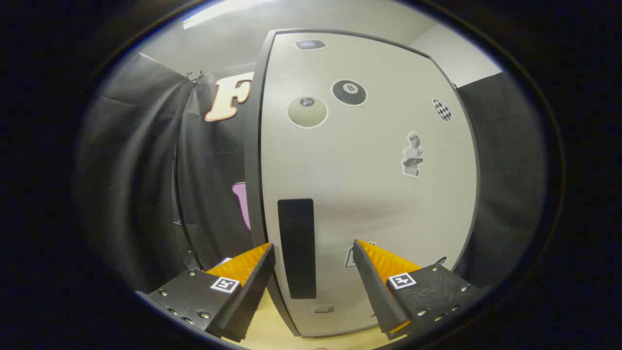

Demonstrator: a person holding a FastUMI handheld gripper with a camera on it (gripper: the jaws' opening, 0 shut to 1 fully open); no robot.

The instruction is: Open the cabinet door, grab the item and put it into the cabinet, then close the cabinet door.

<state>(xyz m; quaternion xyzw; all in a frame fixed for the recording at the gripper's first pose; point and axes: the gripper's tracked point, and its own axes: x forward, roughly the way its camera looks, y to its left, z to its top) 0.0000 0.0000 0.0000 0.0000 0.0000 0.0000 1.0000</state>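
Note:
A white cabinet door (369, 184) with a dark frame stands right in front of me, shut flat against the cabinet. Several stickers mark it: a black 8-ball (349, 92), a pale ball (307, 112) and a small bust figure (412, 154). A tall black rectangular handle (297, 248) sits low on the door near its left edge. My gripper (313, 250) is open, its two fingers spread to either side of that handle, just short of the door. Nothing is held between them.
Black cloth walls (146, 184) hang to the left and right of the cabinet. The cabinet stands on a pale wooden surface (272, 330) that shows below the fingers. A white wall and ceiling light lie above.

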